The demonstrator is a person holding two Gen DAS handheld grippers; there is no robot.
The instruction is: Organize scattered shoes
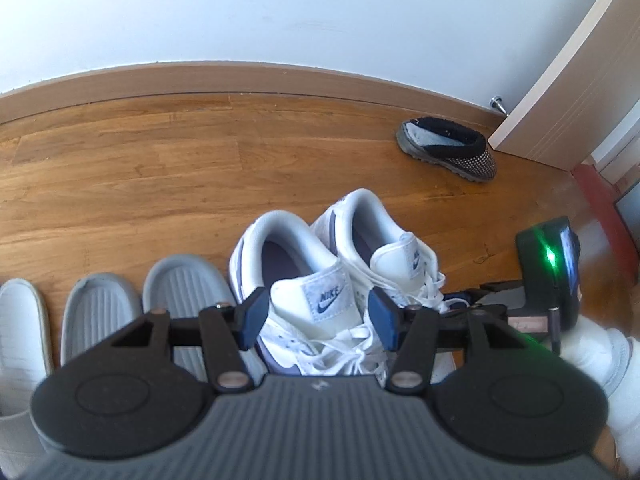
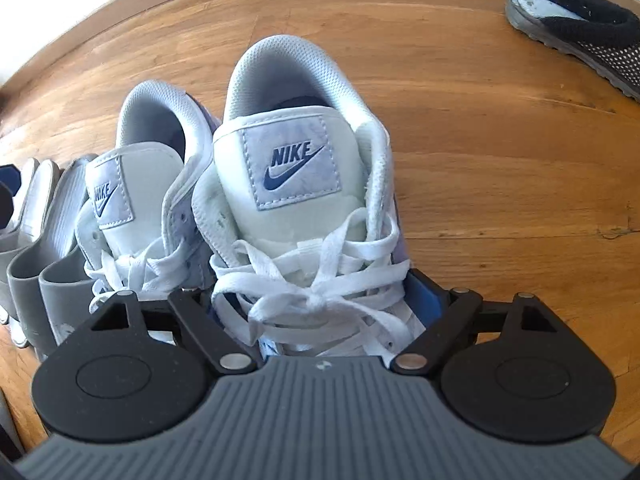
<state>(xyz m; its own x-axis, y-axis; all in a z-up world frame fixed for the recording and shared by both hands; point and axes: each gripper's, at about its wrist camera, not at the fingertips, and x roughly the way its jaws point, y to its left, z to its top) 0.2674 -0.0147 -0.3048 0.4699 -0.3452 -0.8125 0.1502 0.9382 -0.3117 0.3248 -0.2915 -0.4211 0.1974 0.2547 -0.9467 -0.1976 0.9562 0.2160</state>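
Note:
Two white and purple Nike sneakers stand side by side on the wooden floor. My left gripper is open, its blue pads either side of the left sneaker, above its tongue. My right gripper straddles the right sneaker at the laces, jaws wide, pads beside its sides; contact is not clear. The right sneaker also shows in the left wrist view, and the left sneaker in the right wrist view. A black slipper lies apart near the wall, also seen in the right wrist view.
Two grey slides and a white slipper line up left of the sneakers. A wooden baseboard runs along the white wall. A door with a doorstop stands at right. The right gripper's body with a green light is close by.

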